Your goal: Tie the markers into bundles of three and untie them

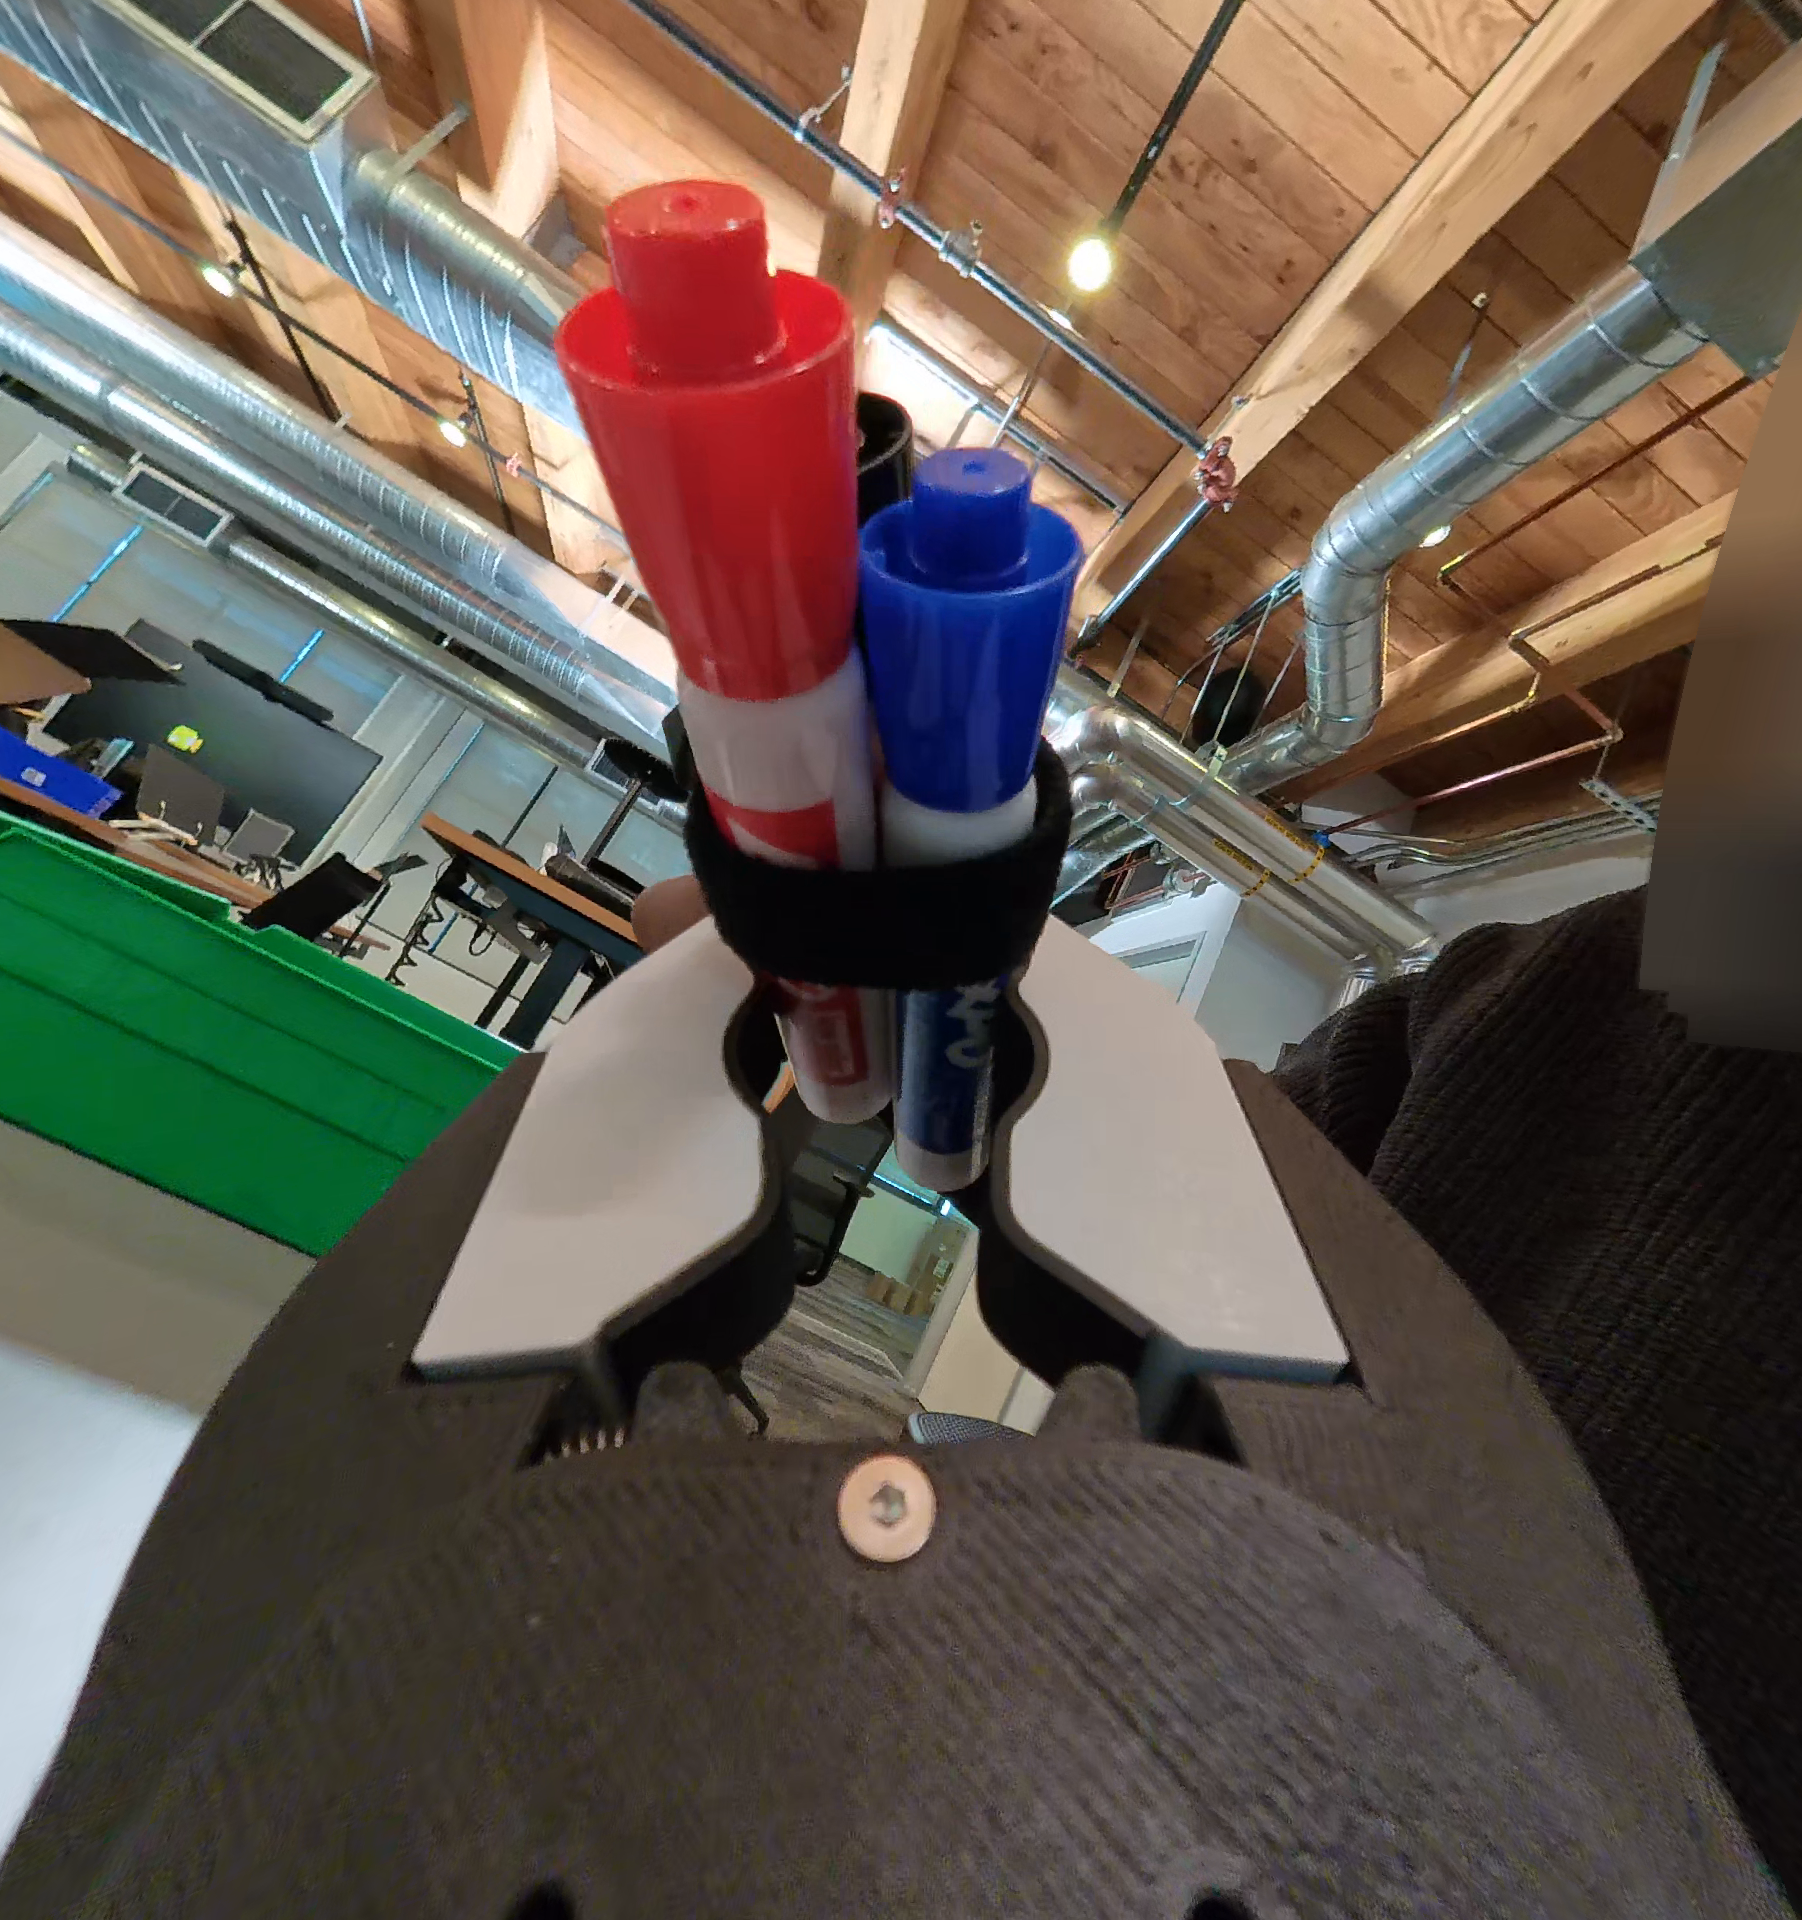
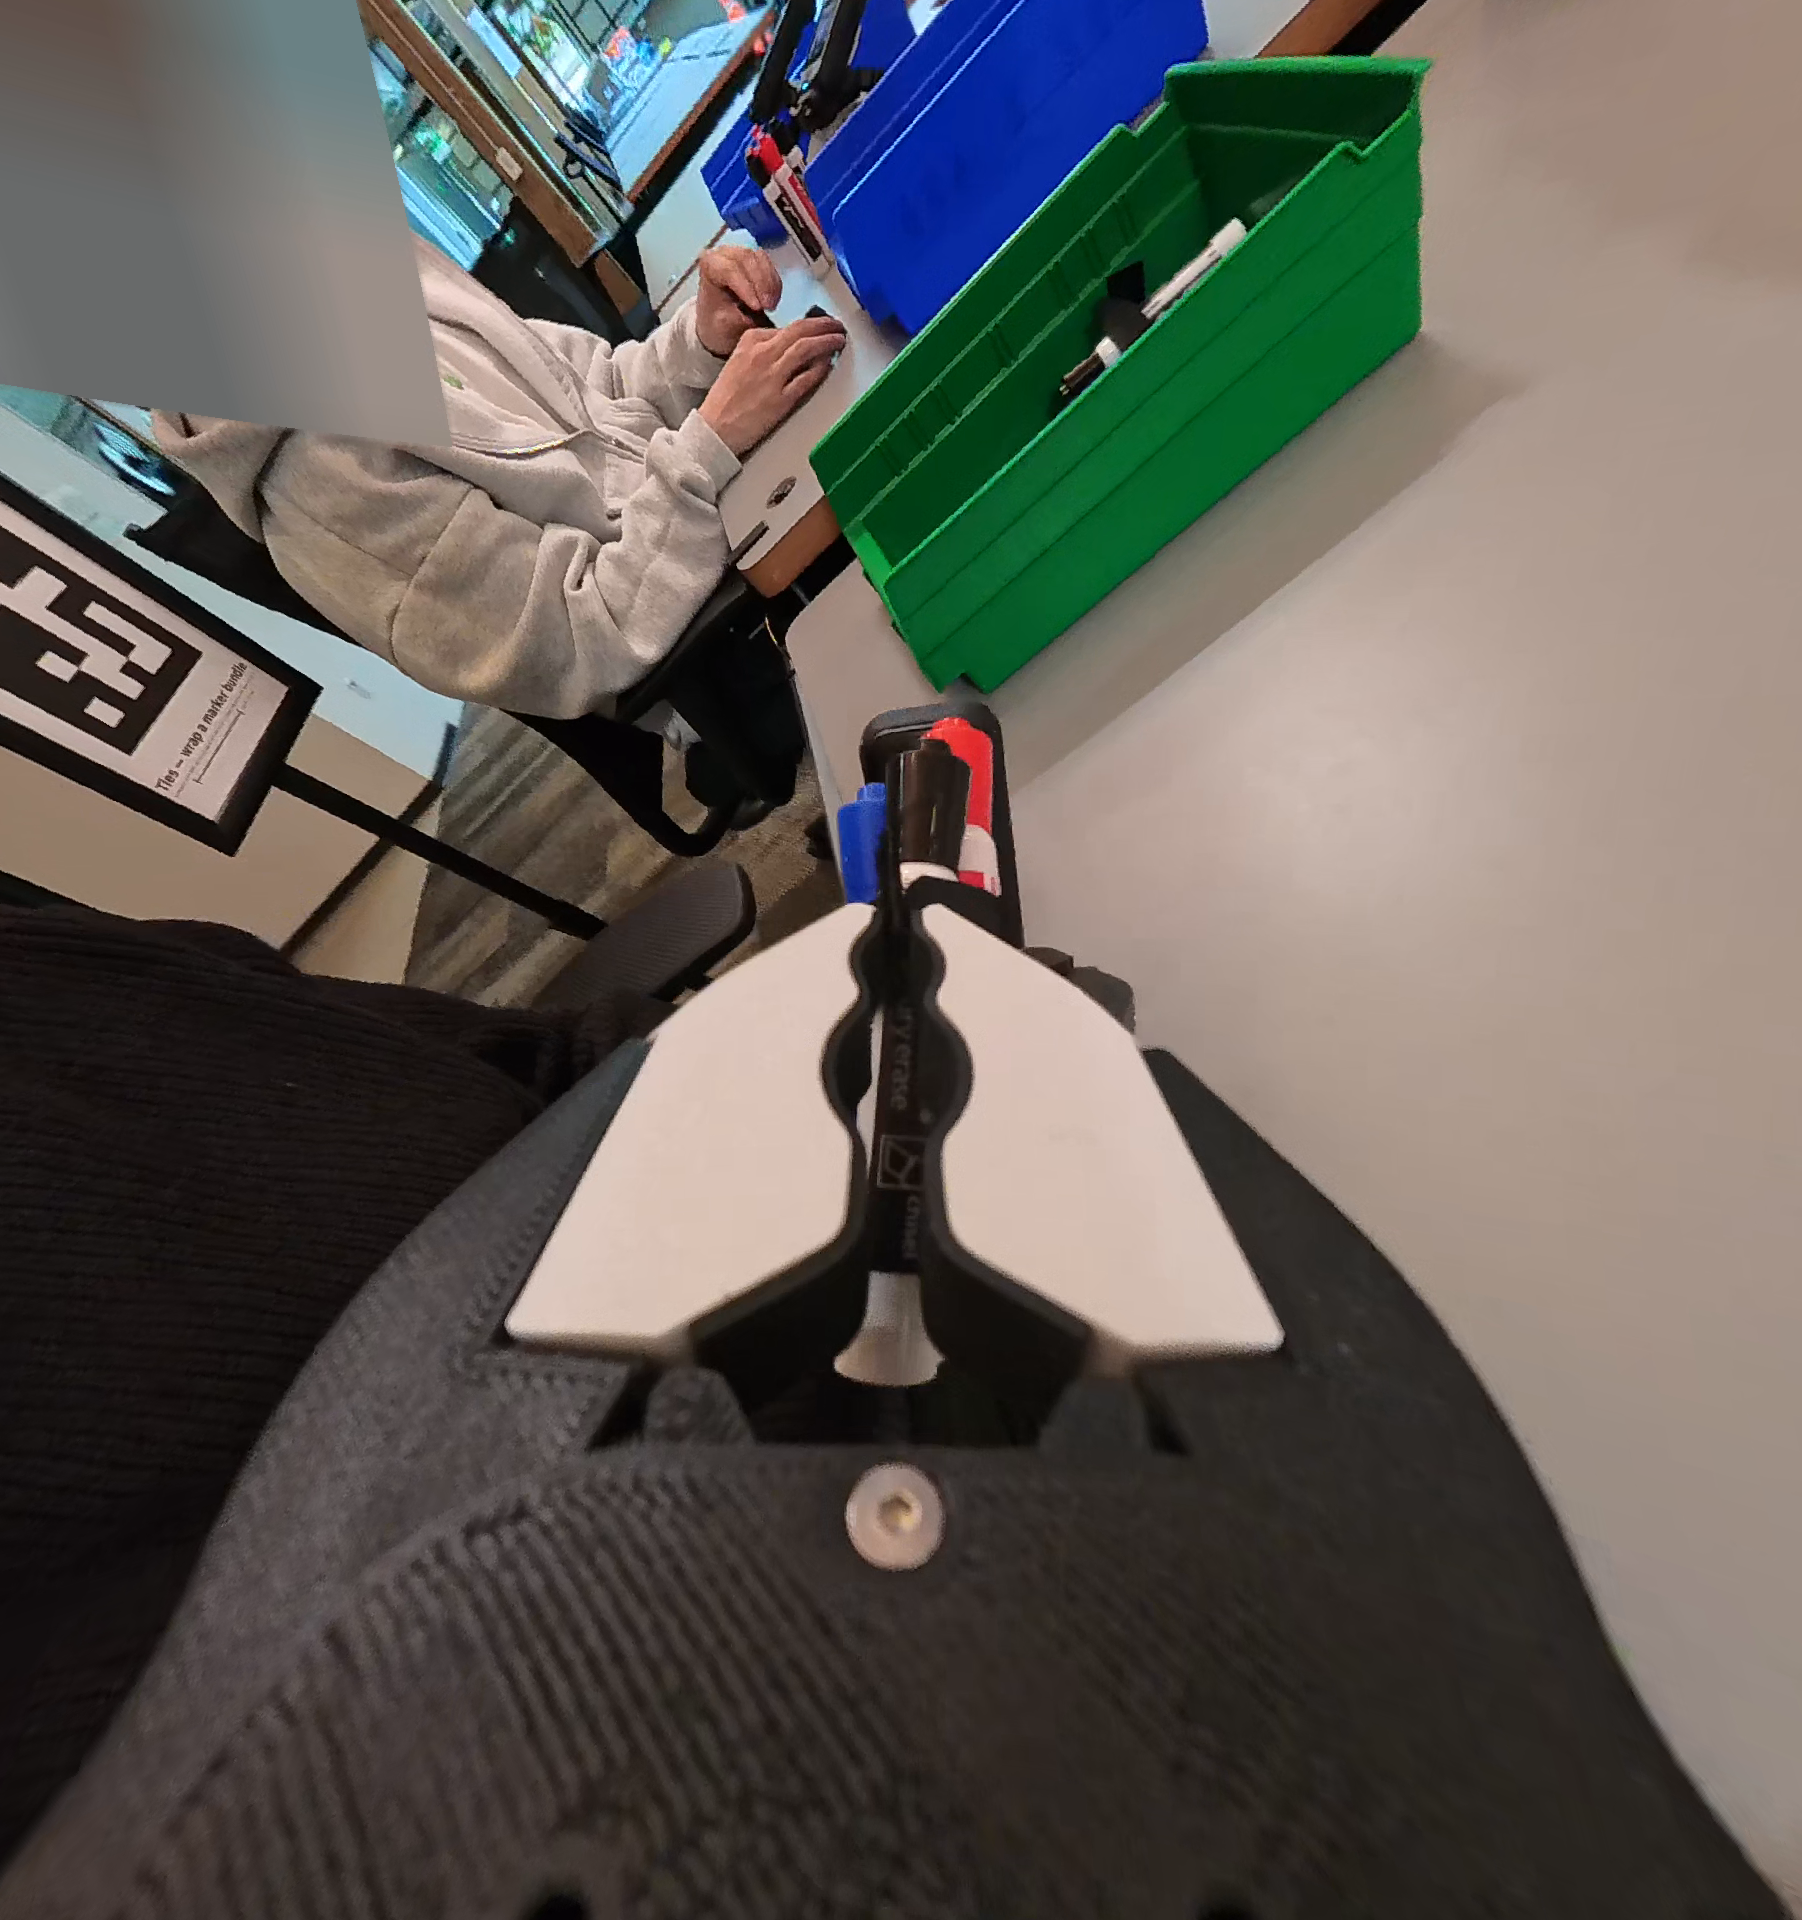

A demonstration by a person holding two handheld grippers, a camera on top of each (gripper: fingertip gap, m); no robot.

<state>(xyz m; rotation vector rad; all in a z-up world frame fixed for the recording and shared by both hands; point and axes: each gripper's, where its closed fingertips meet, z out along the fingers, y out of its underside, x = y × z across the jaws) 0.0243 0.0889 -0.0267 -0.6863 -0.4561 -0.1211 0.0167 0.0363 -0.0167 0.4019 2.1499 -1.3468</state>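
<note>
My left gripper (image 1: 876,971) points up at the ceiling and is shut on a bundle of markers. The bundle has a red marker (image 1: 715,499), a blue marker (image 1: 964,665) and a black marker (image 1: 881,442) half hidden behind them. A black strap (image 1: 866,894) is wound around it just above my fingertips. In the right wrist view my right gripper (image 2: 892,914) is shut on a thin end of the black strap (image 2: 884,873). The black marker (image 2: 928,800) shows through the gap under its fingers. The blue marker (image 2: 861,842) and red marker (image 2: 970,790) stick out beyond.
A green bin (image 2: 1032,540) with loose markers stands on the grey table (image 2: 1448,935); its wall shows in the left wrist view (image 1: 149,1039). Blue bins (image 2: 980,135) lie behind. A person in a grey hoodie (image 2: 523,540) sits at the left. A framed sign (image 2: 97,665) stands near. Left tips to right tips: about 5 cm.
</note>
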